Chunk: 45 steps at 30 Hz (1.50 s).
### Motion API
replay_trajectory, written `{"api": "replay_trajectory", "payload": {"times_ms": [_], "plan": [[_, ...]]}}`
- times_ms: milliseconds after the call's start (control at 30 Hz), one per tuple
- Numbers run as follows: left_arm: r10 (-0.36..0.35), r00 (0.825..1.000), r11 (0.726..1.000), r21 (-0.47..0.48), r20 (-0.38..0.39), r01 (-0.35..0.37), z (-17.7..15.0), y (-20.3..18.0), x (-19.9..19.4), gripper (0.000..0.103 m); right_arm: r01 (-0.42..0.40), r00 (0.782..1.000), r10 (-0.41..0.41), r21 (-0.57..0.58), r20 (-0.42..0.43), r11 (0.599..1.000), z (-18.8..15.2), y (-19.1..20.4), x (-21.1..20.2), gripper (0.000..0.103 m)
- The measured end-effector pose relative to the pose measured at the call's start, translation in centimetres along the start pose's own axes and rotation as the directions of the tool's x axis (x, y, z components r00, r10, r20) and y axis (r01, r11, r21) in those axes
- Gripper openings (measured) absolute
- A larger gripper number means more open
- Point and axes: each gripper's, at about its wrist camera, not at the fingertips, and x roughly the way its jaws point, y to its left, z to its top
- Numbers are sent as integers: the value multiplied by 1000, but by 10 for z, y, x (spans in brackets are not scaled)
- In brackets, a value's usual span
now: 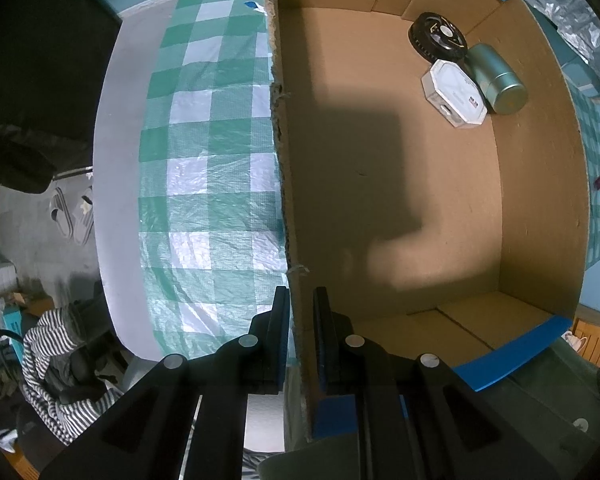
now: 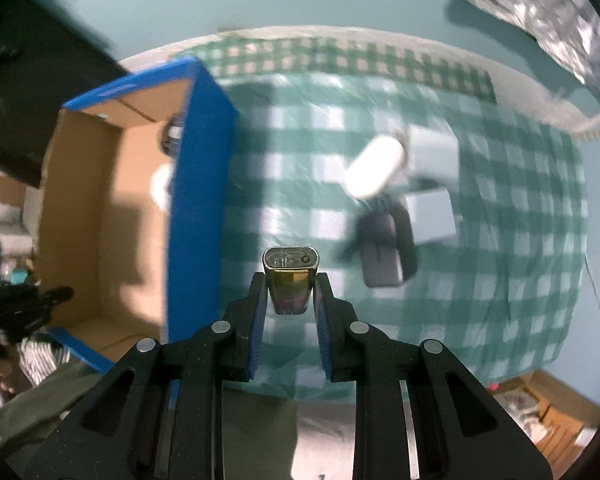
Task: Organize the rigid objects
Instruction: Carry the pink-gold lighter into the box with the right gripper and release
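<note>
Gripping small gold-tinted lighter (image 2: 290, 280), clear top, right hand-held gripper (image 2: 290, 292).

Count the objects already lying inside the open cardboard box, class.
3, all in the far right corner: a black round disc, a white octagonal case in front of it, and a green metal cylinder on its side, right of both. None look hidden.
</note>
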Motion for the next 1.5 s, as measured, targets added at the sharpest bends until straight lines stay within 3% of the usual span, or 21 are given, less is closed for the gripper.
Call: {"api": "replay_trajectory", "payload": {"times_ms": [367, 633, 1100, 1433, 1500], "plan": [[-3, 1000, 1000, -2, 13, 3, 0, -4, -2, 11, -79, 995, 90, -198, 44, 977, 21, 78, -27, 22], [-5, 1000, 1000, -6, 21, 5, -4, -4, -5, 11, -62, 998, 65, -336, -2, 940, 29, 120, 2, 22], [2, 1000, 1000, -4, 25, -2, -5, -8, -6, 12, -38, 988, -36, -462, -149, 886, 36, 149, 79, 22], [4, 1000, 1000, -5, 19, -4, -6, -8, -6, 12, -10, 982, -73, -439, -172, 898, 45, 143, 98, 22], [4, 1000, 1000, -6, 19, -3, -6, -8, -6, 11, 3, 984, -79, -430, -160, 903, 47, 142, 96, 28]]}}
